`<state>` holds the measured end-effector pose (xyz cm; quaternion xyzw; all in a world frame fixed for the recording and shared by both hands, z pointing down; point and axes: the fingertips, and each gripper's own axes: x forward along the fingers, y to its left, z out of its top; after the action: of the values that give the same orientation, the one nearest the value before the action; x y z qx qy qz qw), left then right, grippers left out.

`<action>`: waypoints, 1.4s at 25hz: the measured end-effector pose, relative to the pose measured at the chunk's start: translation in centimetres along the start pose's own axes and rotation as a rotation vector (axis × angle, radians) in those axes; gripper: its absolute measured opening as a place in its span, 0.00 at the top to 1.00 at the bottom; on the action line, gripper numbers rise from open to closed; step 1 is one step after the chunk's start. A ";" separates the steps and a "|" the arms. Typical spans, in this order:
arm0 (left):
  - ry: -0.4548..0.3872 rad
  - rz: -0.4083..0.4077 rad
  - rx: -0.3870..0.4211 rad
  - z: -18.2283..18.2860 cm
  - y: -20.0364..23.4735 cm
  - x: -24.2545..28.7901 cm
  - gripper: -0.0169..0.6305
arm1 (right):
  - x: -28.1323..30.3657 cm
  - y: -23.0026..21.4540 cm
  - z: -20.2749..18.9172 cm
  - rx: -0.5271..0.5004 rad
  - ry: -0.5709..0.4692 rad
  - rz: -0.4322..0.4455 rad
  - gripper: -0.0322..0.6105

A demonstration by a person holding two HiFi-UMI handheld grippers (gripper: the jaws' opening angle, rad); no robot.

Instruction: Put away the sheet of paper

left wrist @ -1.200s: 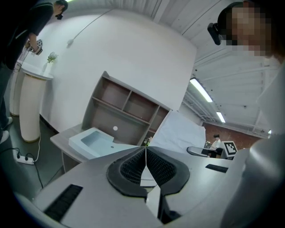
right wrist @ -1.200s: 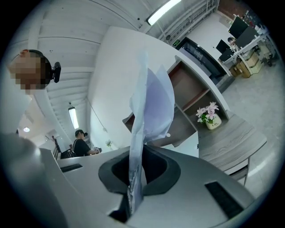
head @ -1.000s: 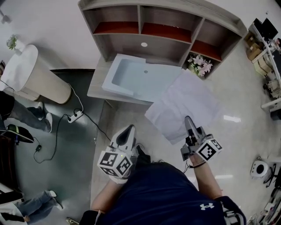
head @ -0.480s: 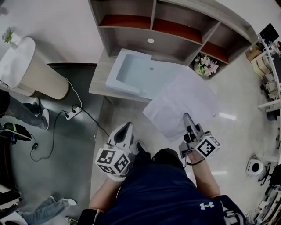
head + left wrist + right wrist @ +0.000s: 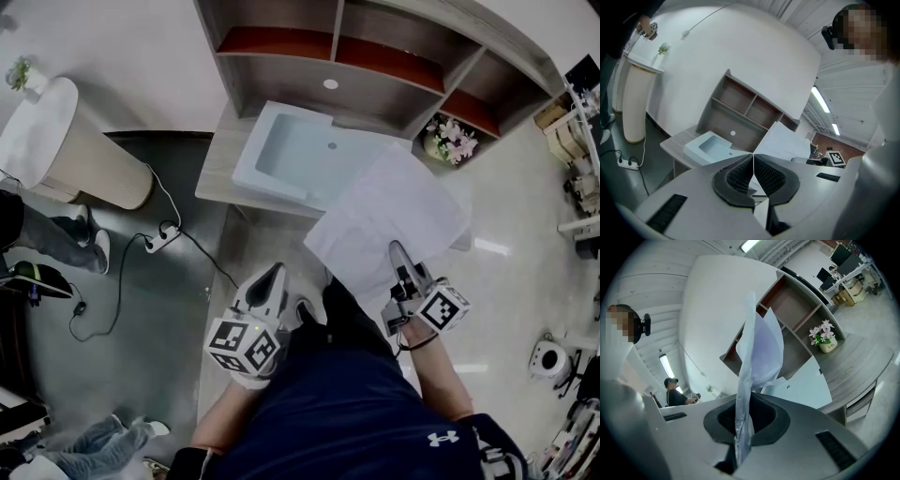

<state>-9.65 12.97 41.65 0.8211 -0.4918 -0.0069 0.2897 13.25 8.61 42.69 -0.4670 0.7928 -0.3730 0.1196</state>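
Note:
A white sheet of paper (image 5: 389, 216) hangs from its near edge in my right gripper (image 5: 400, 255), which is shut on it. The sheet stretches out over the right end of the grey desk (image 5: 220, 164) and reaches the right rim of the shallow light-blue tray (image 5: 305, 155). Seen from the right gripper view, the paper (image 5: 761, 345) rises upright from between the pads of the right gripper (image 5: 743, 420). My left gripper (image 5: 272, 278) is shut and empty, low and left of the sheet, pointing at the desk. In its own view the left gripper (image 5: 753, 164) has its pads pressed together.
A grey shelf unit (image 5: 375, 56) with red-lined compartments stands behind the desk, with a pot of pink flowers (image 5: 450, 141) at its right. A white round pedestal (image 5: 66, 150) stands at the left; a power strip (image 5: 164, 232) and someone's legs (image 5: 56, 244) are on the floor.
Both grippers have moved toward the desk. The sheet's far part now lies over the desk's right end, at the tray's rim. My leg has stepped forward between the grippers.

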 end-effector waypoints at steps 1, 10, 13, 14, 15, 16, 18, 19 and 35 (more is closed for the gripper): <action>-0.004 0.004 0.002 0.2 0.2 0.2 0.95 | 0.5 -0.2 0.0 0.005 0.003 0.008 0.93; -0.052 0.072 0.010 3.6 2.3 2.9 0.95 | 6.5 -3.3 0.9 0.097 0.091 0.026 0.93; -0.059 0.090 0.002 4.4 2.8 4.7 0.95 | 8.6 -4.9 1.6 0.106 0.123 0.019 0.93; -0.060 0.096 -0.001 4.7 3.1 5.3 0.95 | 9.3 -5.6 1.8 0.116 0.136 0.008 0.93; -0.061 0.102 -0.006 5.0 3.3 6.0 0.95 | 10.0 -6.2 2.0 0.131 0.146 0.000 0.93; -0.063 0.108 -0.011 5.3 3.6 6.7 0.95 | 10.8 -6.8 2.3 0.149 0.153 0.002 0.93; -0.065 0.117 -0.019 5.9 4.1 8.2 0.95 | 12.5 -7.6 3.0 0.182 0.162 0.020 0.93; -0.064 0.121 -0.020 6.2 4.3 8.9 0.95 | 13.3 -8.2 3.3 0.192 0.169 0.020 0.93; -0.056 0.212 -0.038 9.3 6.0 16.1 0.95 | 20.4 -19.6 3.5 0.287 0.346 -0.131 0.93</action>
<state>-8.88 -6.56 41.23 0.7583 -0.5837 -0.0085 0.2903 17.00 -15.57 57.28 -0.4247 0.7083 -0.5634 0.0226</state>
